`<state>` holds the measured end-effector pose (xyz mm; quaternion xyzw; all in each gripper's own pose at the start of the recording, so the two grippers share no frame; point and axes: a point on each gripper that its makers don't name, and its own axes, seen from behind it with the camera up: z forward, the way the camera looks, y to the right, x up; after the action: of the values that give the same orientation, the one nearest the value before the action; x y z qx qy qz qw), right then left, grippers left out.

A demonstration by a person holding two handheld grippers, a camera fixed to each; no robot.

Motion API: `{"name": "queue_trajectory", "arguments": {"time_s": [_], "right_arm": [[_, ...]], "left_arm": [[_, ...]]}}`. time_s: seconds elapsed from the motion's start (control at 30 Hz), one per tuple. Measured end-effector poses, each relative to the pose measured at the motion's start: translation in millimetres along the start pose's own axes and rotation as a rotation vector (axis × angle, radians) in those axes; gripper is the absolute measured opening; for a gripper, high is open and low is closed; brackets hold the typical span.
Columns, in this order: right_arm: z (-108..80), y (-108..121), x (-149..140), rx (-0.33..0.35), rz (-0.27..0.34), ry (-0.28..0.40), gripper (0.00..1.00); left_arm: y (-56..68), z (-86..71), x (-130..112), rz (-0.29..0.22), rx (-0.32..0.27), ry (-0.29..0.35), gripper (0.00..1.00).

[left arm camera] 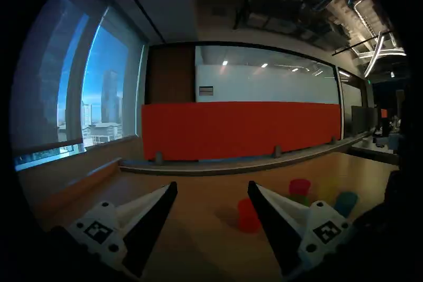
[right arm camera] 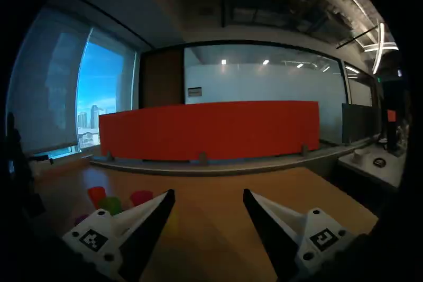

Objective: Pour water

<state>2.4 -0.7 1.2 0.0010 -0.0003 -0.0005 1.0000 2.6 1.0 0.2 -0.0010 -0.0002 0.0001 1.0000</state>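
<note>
Several small coloured cups stand on a wooden table (left arm camera: pixel 211 208). In the left gripper view a red cup (left arm camera: pixel 247 215) stands just left of my right finger, with a pink cup (left arm camera: pixel 300 187) and a blue cup (left arm camera: pixel 346 202) farther right. My left gripper (left arm camera: pixel 211 189) is open above the table with nothing between its fingers. In the right gripper view an orange-red cup (right arm camera: pixel 96 196), a green cup (right arm camera: pixel 111 205) and a pink cup (right arm camera: pixel 141 197) stand at the lower left, partly behind my left finger. My right gripper (right arm camera: pixel 207 197) is open and holds nothing.
A long orange-red divider panel (right arm camera: pixel 211 129) runs along the table's far edge on a grey rail. Large windows (left arm camera: pixel 100 97) are on the left. A side desk with a cup (right arm camera: pixel 359 156) and a dark monitor (right arm camera: pixel 357 122) lies at the right.
</note>
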Motion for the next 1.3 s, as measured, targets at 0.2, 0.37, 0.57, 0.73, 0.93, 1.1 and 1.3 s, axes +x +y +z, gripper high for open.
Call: {"name": "queue_trajectory", "arguments": {"time_s": [0.2, 0.37, 0.57, 0.73, 0.93, 1.1, 1.3], "right_arm": [[8.7, -9, 28, 0.032, -0.018, -0.011, 1.0], [12.1, -16, 49, 0.057, -0.017, -0.014, 1.0], [12.7, -20, 68, 0.084, 0.009, -0.014, 1.0], [10.9, -21, 72, 0.095, -0.004, -0.017, 1.0], [7.9, -36, 73, 0.163, -0.042, -0.025, 1.0], [3.5, -53, 77, 0.246, -0.065, -0.024, 1.0], [-2.7, -79, 83, 0.354, -0.085, -0.023, 1.0]], "left_arm": [[7.3, 5.0, 24, -0.003, -0.02, -0.019, 0.99], [10.7, 8.2, 47, -0.007, -0.044, -0.029, 1.0], [13.4, 11.5, 65, -0.036, -0.076, -0.045, 1.0], [19.7, 13.7, 76, -0.073, -0.121, -0.042, 1.0], [27.7, 13.5, 85, -0.115, -0.192, -0.037, 0.99], [37.5, 13.5, 90, -0.103, -0.249, -0.036, 1.0], [53.9, 13.4, 88, -0.102, -0.323, -0.053, 0.99]]}}
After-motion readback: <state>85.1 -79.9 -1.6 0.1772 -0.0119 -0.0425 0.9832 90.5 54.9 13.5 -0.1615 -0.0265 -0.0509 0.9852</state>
